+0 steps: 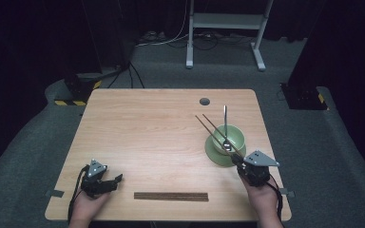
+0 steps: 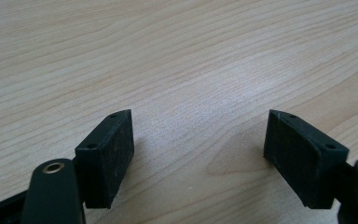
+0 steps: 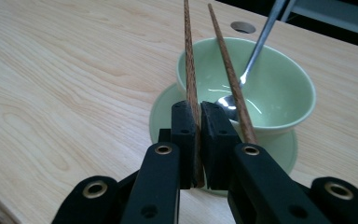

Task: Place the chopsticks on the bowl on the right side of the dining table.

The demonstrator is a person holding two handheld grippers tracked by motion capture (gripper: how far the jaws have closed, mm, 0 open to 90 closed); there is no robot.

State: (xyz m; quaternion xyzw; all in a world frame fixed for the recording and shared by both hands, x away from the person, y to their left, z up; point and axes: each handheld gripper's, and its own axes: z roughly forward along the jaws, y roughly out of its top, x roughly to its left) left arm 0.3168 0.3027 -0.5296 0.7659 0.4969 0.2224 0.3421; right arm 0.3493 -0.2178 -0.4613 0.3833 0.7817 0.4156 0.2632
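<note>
Left gripper (image 1: 118, 179) is parked low at my near-left table (image 1: 147, 123) corner, jaws spread over bare wood. Spare chopsticks (image 1: 171, 196) lie flat along the near edge between the hands. My right gripper (image 3: 197, 122) is pinching two brown wooden chopsticks (image 3: 189, 70), angled up past the green bowl (image 3: 279, 88) on its saucer (image 3: 164, 106), spoon (image 3: 260, 44) leaning inside.

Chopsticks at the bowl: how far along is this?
Done: spoon sits in the green bowl on its saucer. In hand: right tongs clamp one chopstick pair beside the bowl. Left: another pair lies at the table's near edge; left tongs open, idle.
</note>
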